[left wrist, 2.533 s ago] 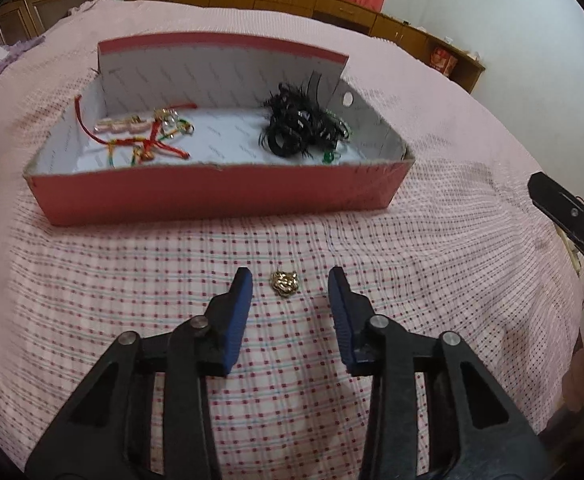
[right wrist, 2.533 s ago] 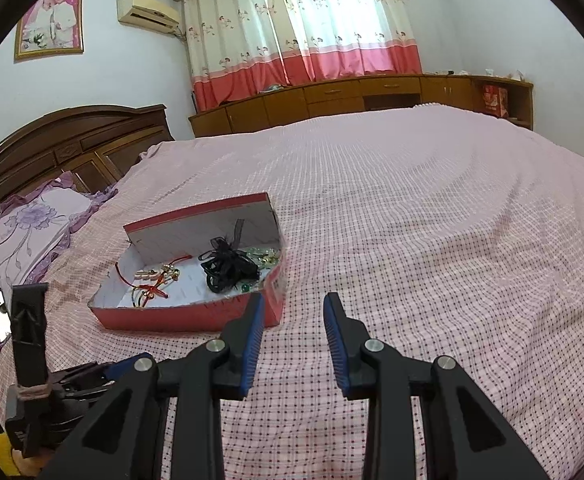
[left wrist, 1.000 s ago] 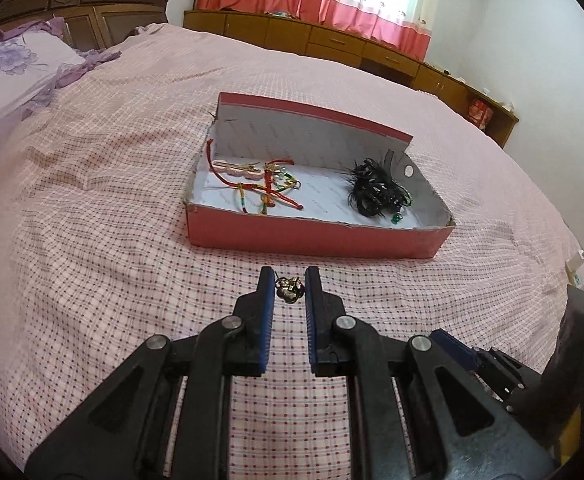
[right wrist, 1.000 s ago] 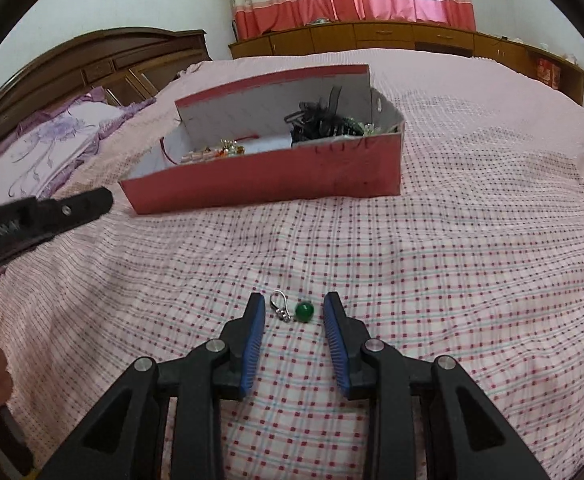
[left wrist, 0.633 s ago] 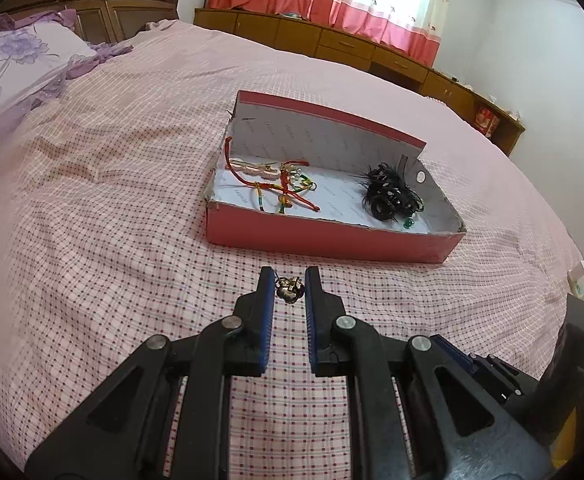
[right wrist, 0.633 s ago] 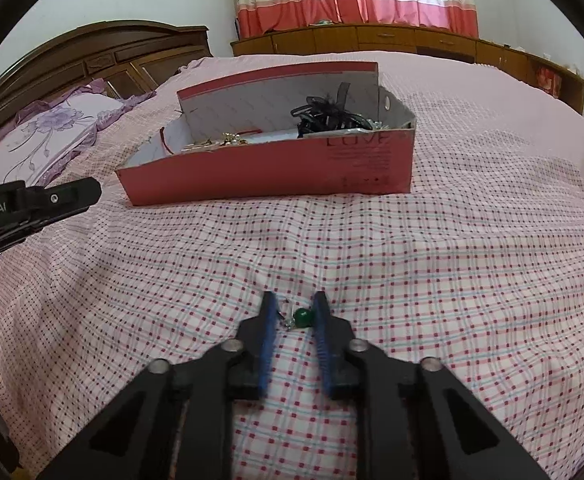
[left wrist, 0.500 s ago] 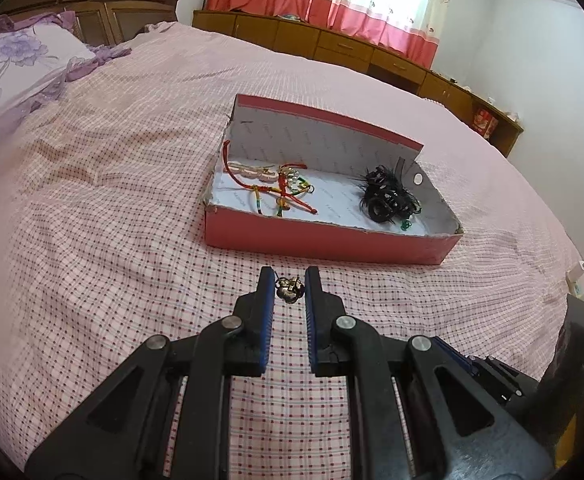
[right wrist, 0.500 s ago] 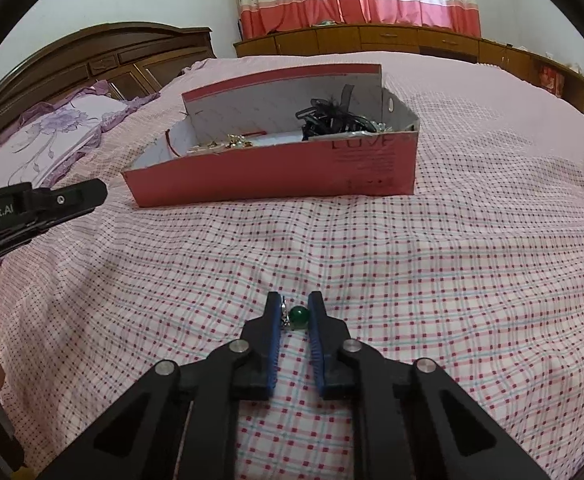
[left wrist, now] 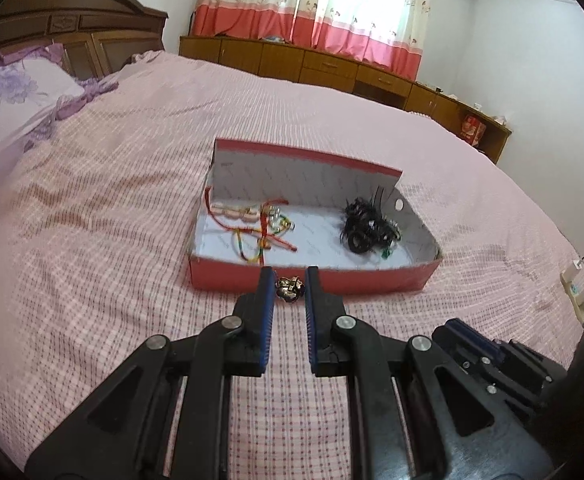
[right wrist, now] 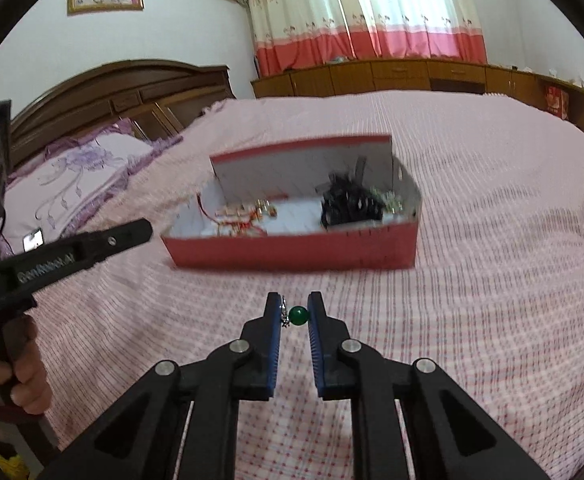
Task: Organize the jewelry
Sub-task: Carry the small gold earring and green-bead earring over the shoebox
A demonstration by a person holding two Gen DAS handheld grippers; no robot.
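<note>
- the bed point(left wrist: 91, 240) wears a pink checked cover, with a purple flowered pillow point(left wrist: 7, 96) by the wooden headboard.
- a red box point(left wrist: 316, 280) lies open on the cover, ahead of both tongs; red and gold cords point(left wrist: 259, 224) lie at its left end, black hair ties point(left wrist: 366, 228) at its right.
- the left gripper point(left wrist: 289, 286), just short of the box's near wall, pinches a gold charm point(left wrist: 289, 287) between its blue pads.
- the right gripper point(right wrist: 294, 314), well short of the box, pinches a green bead earring point(right wrist: 298, 315); its jaws have just been closing on it.
- the left tool's side reads "genrobot.ai".
</note>
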